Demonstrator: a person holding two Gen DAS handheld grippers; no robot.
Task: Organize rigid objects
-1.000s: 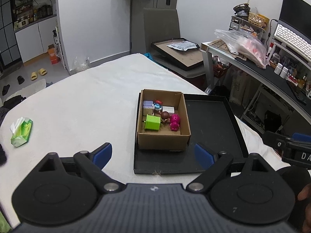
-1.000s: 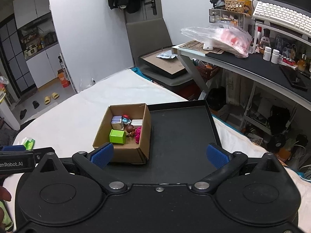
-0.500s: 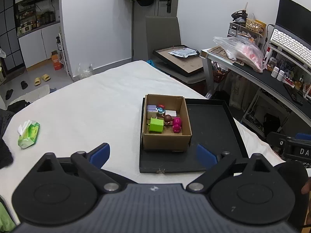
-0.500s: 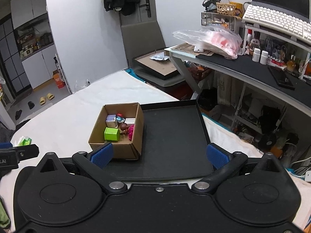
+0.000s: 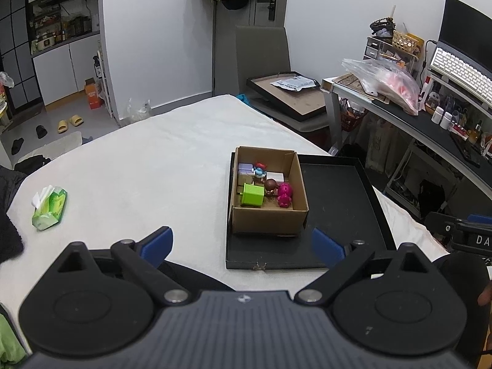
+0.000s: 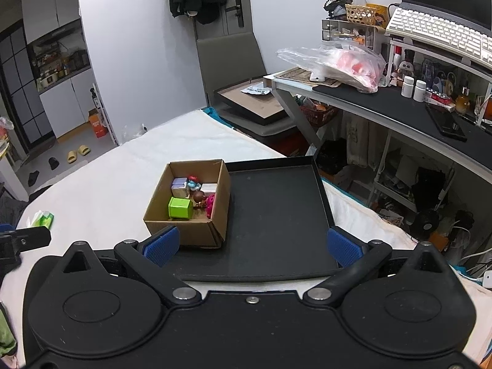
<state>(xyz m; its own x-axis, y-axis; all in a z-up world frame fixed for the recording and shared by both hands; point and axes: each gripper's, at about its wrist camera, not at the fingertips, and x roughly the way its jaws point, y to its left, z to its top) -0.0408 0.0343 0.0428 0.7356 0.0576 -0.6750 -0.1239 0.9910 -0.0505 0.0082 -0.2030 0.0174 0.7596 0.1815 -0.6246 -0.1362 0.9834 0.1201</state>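
Note:
A small cardboard box point(image 5: 269, 220) point(image 6: 187, 230) stands on the left part of a black tray point(image 5: 338, 203) point(image 6: 276, 215) on the white table. Inside the box lie a green cube point(image 5: 252, 194) point(image 6: 180, 208), a pink figure point(image 5: 284, 194) point(image 6: 210, 203), a brown-headed figure point(image 5: 270, 185), a blue-and-red figure point(image 5: 260, 170) point(image 6: 193, 182) and pale blocks point(image 5: 245, 168). My left gripper point(image 5: 241, 246) is open, back from the box with nothing between its fingers. My right gripper point(image 6: 251, 247) is open too, over the tray's near edge.
A green tissue pack point(image 5: 49, 207) point(image 6: 41, 219) lies on the table at the left. Past the table's right edge stand a cluttered desk point(image 6: 399, 110) with a keyboard point(image 6: 436, 35) and a plastic bag point(image 6: 335, 61). A grey chair point(image 5: 264, 58) holds a framed board behind the table.
Both wrist views have drawn back from the box and tray, which look smaller and farther now. The toys in the box have not moved.

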